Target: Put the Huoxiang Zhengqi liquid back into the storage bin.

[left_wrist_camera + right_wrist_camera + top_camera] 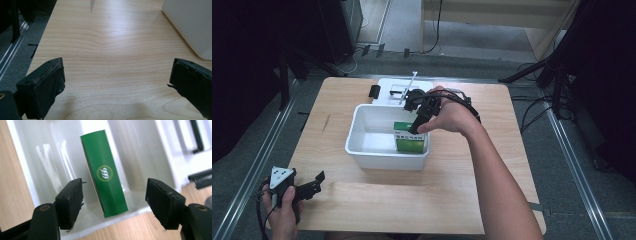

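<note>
A green box (pixel 409 138) stands on edge inside the white bin (pixel 362 150) at the middle of the wooden table, against the bin's right end. My right gripper (pixel 416 129) hangs just above it, pointing down. In the right gripper view the green box (pixel 107 177) lies between the jaws of the right gripper (pixel 114 188), which is open with a gap on each side of the box. My left gripper (pixel 316 183) rests at the table's near left corner. In its own view the left gripper (pixel 117 67) is open over bare wood.
A flat white tray (pixel 404 85) with black parts lies behind the bin, and a small black object (pixel 374 91) sits beside it. The bin's corner (pixel 192 25) is off to the upper right of the left gripper. Stand legs and cables (pixel 557 75) lie on the floor beyond the table's right edge.
</note>
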A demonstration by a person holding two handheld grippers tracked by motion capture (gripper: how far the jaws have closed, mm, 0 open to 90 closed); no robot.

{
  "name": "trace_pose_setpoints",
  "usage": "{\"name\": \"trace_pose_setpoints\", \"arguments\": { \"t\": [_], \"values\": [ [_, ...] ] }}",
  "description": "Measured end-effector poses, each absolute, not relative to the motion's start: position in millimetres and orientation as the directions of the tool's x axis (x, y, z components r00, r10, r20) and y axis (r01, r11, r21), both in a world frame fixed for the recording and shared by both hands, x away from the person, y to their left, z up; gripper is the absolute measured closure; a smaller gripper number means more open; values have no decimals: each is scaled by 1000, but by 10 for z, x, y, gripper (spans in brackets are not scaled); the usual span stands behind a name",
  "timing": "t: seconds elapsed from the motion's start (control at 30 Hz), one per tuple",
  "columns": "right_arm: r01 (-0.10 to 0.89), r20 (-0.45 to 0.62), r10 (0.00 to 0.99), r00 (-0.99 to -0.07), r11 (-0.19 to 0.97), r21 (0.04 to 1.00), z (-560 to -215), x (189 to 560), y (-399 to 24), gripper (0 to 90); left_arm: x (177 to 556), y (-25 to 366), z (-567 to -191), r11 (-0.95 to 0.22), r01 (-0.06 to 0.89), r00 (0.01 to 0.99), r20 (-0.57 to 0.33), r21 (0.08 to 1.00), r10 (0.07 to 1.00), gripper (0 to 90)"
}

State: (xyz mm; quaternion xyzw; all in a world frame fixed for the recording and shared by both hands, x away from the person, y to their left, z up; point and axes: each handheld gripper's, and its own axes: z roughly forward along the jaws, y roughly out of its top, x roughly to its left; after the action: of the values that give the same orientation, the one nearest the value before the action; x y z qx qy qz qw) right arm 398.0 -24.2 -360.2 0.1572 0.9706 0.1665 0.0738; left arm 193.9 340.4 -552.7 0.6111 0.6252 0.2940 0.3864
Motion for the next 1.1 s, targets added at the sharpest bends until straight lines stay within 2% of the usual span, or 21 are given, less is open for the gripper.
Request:
{"name": "trace_pose_setpoints", "arguments": {
  "t": [0.1,0.13,0.17,0.33,0.53,0.63,0.67,0.73,1.1],
  "values": [
    [333,-88,396,-914,858,392,-3532,3966,-312,299,1938,3403,-5527,80,538,45,-123,839,991,9],
    [373,-86,445,-891,828,419,-3488,3958,-372,293,1939,3402,-5527,80,537,45,-124,840,991,8],
    [373,-86,445,-891,828,419,-3488,3958,-372,293,1939,3402,-5526,79,538,46,-123,839,991,8],
    [457,-94,559,-824,754,472,-3432,3969,-564,216,1938,3401,-5527,78,537,47,-122,840,991,8],
    [534,-21,656,-755,632,562,-3437,3981,-843,137,1939,3400,-5528,78,536,46,-121,840,992,8],
    [534,-31,686,-727,593,602,-3465,3973,-979,109,1939,3399,-5528,76,536,46,-119,841,992,8],
    [543,-30,703,-711,575,612,-3481,3965,-1027,54,1939,3399,-5528,75,537,46,-118,841,992,9],
    [549,-16,716,-698,549,630,-3506,3960,-1093,4,1938,3398,-5527,76,537,46,-119,840,992,8],
    [538,11,774,-633,429,726,-3680,3833,-1482,0,1936,3399,-5526,74,539,46,-117,839,992,8]
  ]
}}
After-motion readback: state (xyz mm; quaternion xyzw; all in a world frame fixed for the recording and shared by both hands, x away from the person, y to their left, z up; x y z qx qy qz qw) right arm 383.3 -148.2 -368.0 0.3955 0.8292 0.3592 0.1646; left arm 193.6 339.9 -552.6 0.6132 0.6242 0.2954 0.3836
